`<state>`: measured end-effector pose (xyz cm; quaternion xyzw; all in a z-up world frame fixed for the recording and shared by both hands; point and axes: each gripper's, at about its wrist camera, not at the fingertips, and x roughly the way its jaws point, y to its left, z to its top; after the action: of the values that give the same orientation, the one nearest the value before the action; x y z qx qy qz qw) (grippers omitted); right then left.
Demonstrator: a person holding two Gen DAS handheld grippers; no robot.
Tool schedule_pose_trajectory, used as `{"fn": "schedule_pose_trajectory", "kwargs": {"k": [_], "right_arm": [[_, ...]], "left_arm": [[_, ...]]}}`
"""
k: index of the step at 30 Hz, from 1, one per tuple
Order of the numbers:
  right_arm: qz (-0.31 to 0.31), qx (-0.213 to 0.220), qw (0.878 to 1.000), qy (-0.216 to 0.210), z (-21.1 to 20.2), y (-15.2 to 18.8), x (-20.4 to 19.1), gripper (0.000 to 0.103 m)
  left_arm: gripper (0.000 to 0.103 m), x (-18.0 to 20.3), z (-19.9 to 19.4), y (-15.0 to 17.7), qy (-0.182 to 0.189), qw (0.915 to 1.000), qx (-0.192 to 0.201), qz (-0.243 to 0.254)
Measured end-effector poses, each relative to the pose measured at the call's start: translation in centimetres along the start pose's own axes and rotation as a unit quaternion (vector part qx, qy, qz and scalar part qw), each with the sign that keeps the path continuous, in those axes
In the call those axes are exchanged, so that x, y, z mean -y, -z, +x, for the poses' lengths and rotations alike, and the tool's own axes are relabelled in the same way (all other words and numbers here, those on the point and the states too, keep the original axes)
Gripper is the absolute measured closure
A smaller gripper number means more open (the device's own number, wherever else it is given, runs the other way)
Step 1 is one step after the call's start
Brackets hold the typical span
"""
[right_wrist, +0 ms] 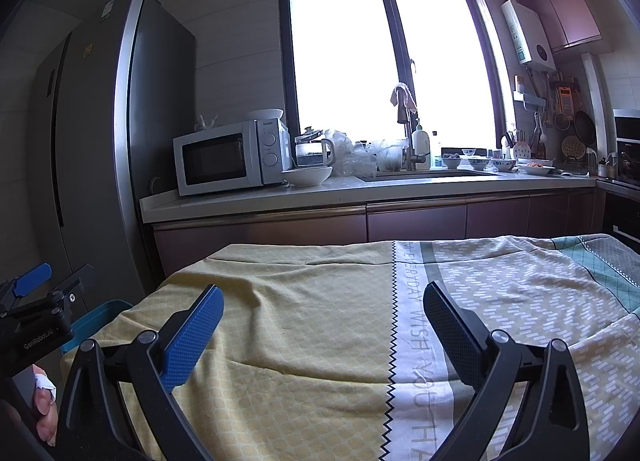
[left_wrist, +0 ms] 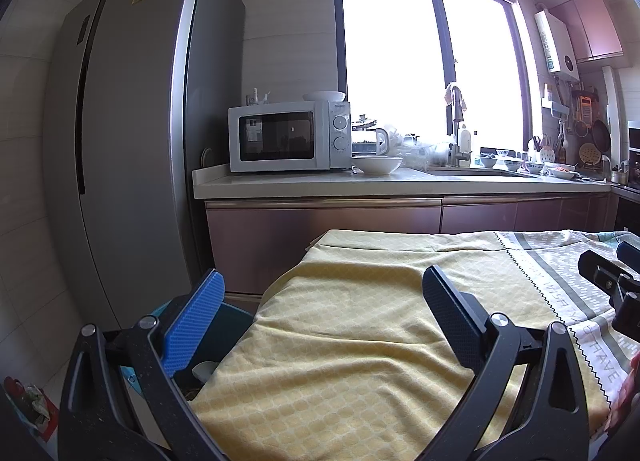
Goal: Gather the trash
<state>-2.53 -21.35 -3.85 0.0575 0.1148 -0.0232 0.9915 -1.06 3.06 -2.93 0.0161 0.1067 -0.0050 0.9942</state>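
Left gripper [left_wrist: 320, 297]: jaws spread wide with nothing between them, one blue pad and one black pad, hanging over the near left part of the cloth-covered table.
Right gripper [right_wrist: 322, 311]: jaws likewise spread and bare, over the middle of the same table; in the left view its black body shows at the right edge, apart from the left one.
Tablecloth [right_wrist: 312, 325]: the landmark here; yellow with a fine lattice print on its left half, a white band of lettering and a zigzag line down the middle, grey and white dashes to the right, rumpled into soft folds.
Trash: no loose scrap shows on the tablecloth in either view.
Bin [left_wrist: 228, 325]: a blue-green tub just past the left edge of the tablecloth, lower than it; a pale crumpled piece [left_wrist: 204, 371] lies inside, too hidden to name.
Counter [right_wrist: 360, 189]: beyond the far edge of the tablecloth, with pink-brown drawers beneath.
Microwave [right_wrist: 228, 157]: on the counter's left end, a white bowl [right_wrist: 306, 175] just to its right.
Fridge [left_wrist: 132, 149]: tall and grey, left of the counter and the tablecloth.
Window [right_wrist: 384, 61]: bright, behind the sink.
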Motion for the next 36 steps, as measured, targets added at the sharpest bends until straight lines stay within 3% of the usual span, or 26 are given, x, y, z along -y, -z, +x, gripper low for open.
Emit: {"fn": "schedule_pose_trajectory", "kwargs": {"k": [36], "right_arm": [[0.001,-0.004,1.0,0.001,0.03,0.09,0.12,0.006]], "left_arm": [[0.005,0.01,0.27,0.32,-0.001,1.0,-0.006,0.003]]}}
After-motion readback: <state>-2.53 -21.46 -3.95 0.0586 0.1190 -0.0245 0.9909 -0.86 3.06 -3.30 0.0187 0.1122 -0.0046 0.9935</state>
